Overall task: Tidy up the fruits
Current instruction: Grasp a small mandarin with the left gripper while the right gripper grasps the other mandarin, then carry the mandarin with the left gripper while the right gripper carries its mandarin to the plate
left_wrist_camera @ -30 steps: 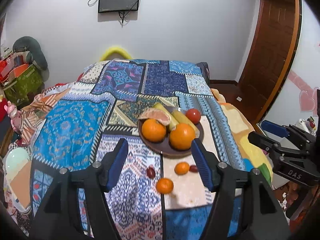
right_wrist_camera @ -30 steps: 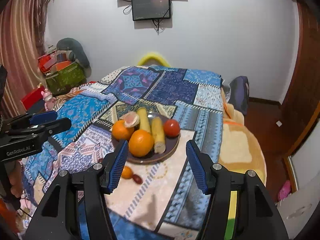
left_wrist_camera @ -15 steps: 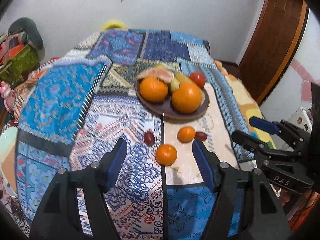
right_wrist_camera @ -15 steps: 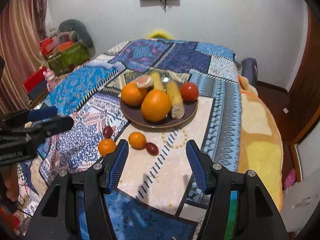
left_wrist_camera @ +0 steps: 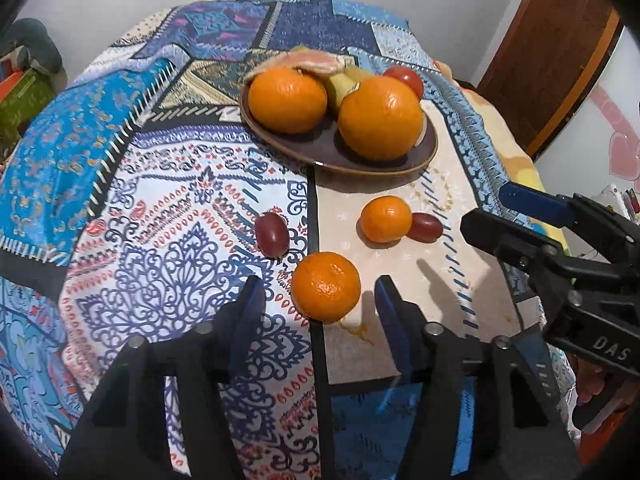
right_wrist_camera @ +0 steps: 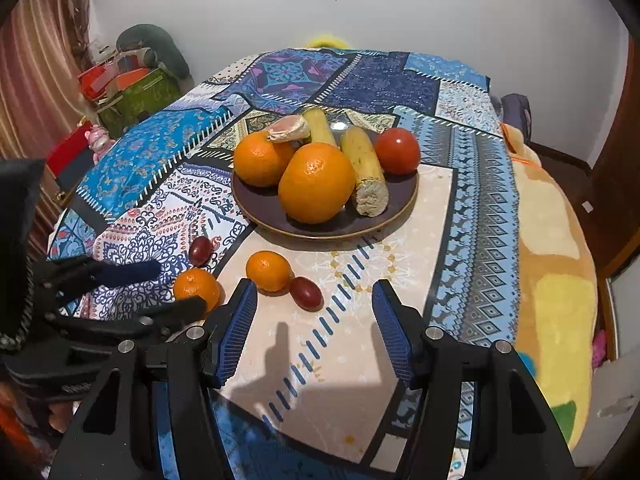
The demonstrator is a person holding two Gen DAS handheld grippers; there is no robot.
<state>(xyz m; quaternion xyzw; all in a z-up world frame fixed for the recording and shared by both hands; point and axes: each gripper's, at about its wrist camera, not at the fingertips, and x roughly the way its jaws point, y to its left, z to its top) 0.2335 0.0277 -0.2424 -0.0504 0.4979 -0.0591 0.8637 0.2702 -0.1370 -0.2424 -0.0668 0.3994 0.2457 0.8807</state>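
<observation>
I am lining up the left gripper (left_wrist_camera: 318, 300), fingers spread wide and empty, around the nearest small orange (left_wrist_camera: 325, 287) on the bed (left_wrist_camera: 160, 240), probably to move it. The right gripper (right_wrist_camera: 314, 312), also spread and empty, is hovering near a grape (right_wrist_camera: 306, 293). The plate (right_wrist_camera: 256, 204) is holding two big oranges, bananas, a tomato and a peeled piece.
</observation>
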